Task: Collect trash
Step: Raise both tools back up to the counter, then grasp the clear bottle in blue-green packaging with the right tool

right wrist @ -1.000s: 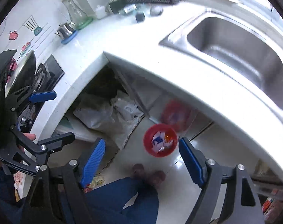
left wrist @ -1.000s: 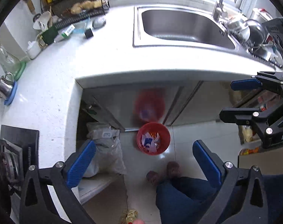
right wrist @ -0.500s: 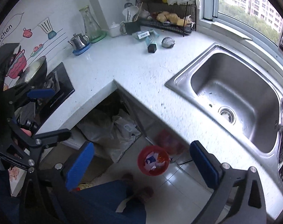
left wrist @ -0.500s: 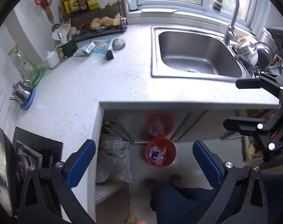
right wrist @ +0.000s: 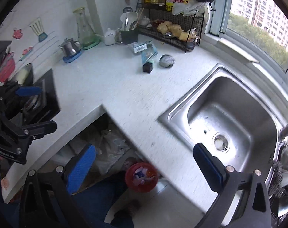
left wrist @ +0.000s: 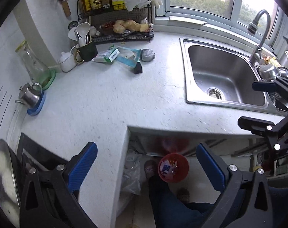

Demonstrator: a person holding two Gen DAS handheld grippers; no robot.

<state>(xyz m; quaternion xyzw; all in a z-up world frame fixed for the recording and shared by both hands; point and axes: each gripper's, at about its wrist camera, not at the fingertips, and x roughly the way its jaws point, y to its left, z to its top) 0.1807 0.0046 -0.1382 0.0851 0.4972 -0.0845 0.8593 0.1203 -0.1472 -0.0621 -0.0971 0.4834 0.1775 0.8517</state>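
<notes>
Both claws stood wide apart and empty: the left gripper [left wrist: 146,166] and the right gripper [right wrist: 144,168]. The remaining trash, a crumpled grey wad [left wrist: 147,55] beside a flat teal wrapper [left wrist: 127,56], lay upper centre of the left view, near the rack, wrapper's length running diagonally; neither hand looked clearly nearer. The red plastic bin [left wrist: 173,167] sat on the floor below.

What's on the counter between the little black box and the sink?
Nothing: in both views the counter between the black box and the sink is bare.

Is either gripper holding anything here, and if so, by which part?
Nothing is held: left gripper and right gripper both have jaws open and empty.
</notes>
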